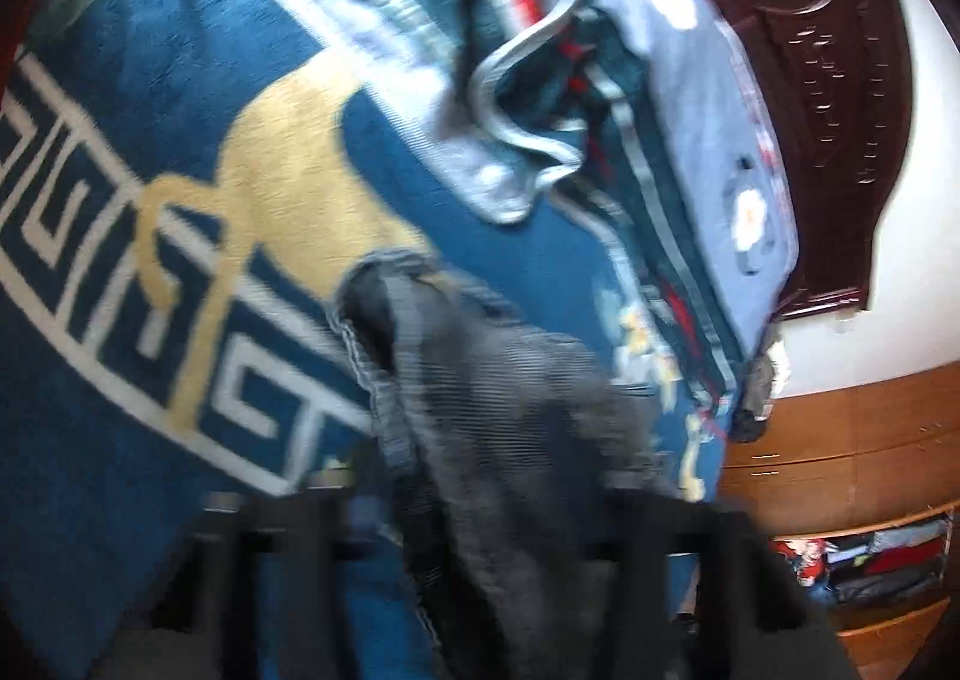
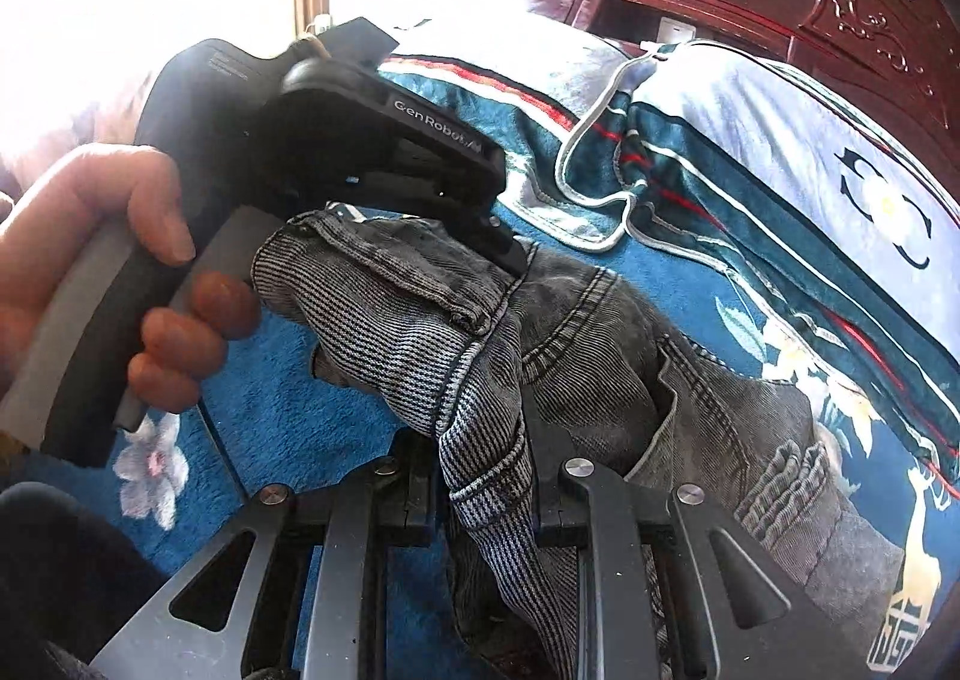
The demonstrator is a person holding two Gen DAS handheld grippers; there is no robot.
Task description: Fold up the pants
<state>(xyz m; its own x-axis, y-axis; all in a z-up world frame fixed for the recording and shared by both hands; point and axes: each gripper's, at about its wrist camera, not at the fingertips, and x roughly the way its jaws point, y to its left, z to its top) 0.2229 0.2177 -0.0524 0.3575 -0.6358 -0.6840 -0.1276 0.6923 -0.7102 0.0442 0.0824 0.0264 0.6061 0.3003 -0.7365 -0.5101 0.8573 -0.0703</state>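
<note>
Left wrist view, blurred: the left claw [image 1: 480, 506] at bottom centre pinches a bunch of dark grey pants [image 1: 510, 398] over the blue patterned blanket [image 1: 198, 98].

Right wrist view: the right claw [image 2: 486, 494] grips the pants' [image 2: 600, 332] striped inner fabric at lower centre; a hand [image 2: 108, 260] at left holds the left claw, clamped on the waistband.

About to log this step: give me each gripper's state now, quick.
Left gripper: shut on the pants, pinching the waistband.
Right gripper: shut on the pants, fabric clamped between its fingers.
</note>
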